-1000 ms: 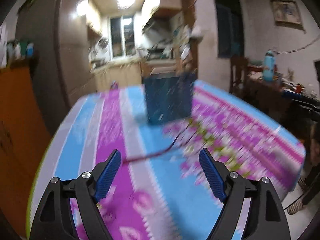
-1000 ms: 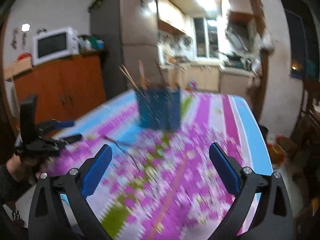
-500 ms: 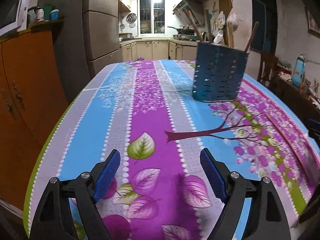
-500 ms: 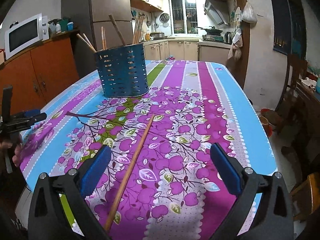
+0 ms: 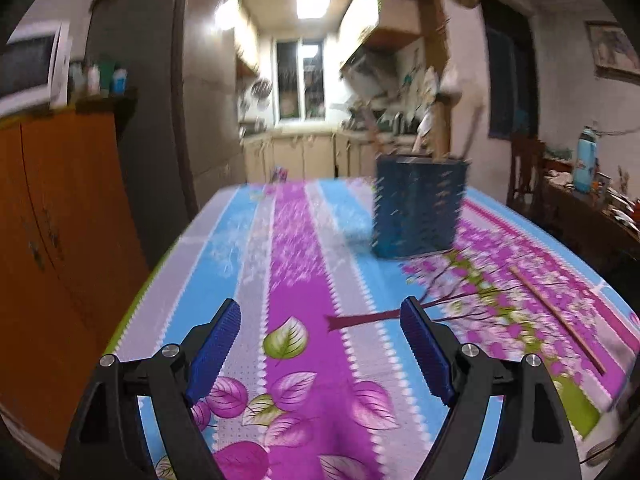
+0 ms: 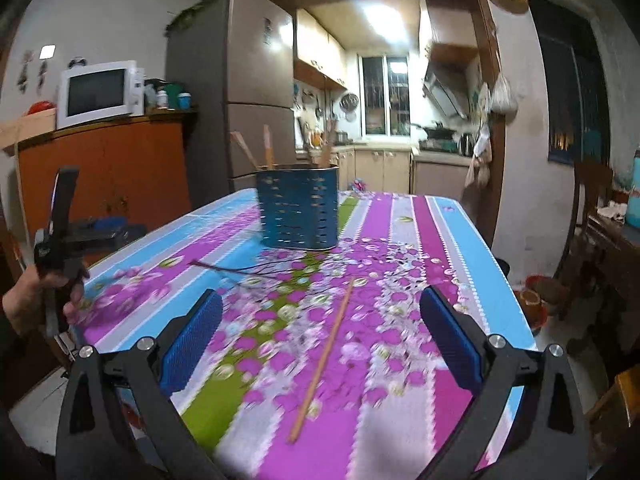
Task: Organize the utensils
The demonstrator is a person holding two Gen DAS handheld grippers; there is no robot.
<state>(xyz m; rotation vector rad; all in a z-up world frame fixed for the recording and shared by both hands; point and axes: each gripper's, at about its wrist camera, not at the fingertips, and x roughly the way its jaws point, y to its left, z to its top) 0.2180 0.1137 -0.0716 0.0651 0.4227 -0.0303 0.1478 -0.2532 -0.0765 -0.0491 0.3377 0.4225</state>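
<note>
A blue perforated utensil holder [image 6: 298,208] stands on the flowered tablecloth with several wooden sticks upright in it; it also shows blurred in the left wrist view [image 5: 418,208]. One wooden chopstick [image 6: 322,360] lies flat on the cloth in front of the holder, between my right gripper's fingers in view; it also shows at the right of the left wrist view [image 5: 558,316]. My right gripper [image 6: 320,344] is open and empty above the near edge. My left gripper [image 5: 322,354] is open and empty over the table's left part; it shows at far left of the right wrist view [image 6: 60,232].
The table [image 6: 452,240] has a purple, blue and green cloth. An orange cabinet [image 5: 48,220] with a microwave [image 6: 98,94] stands to the left, next to a fridge [image 6: 244,92]. Chairs and a cluttered side table [image 5: 588,200] stand to the right.
Both cameras have risen and tilted upward, so the holder and chopstick sit lower and farther in view. Both grippers stay open and empty. The chopstick has not moved.
</note>
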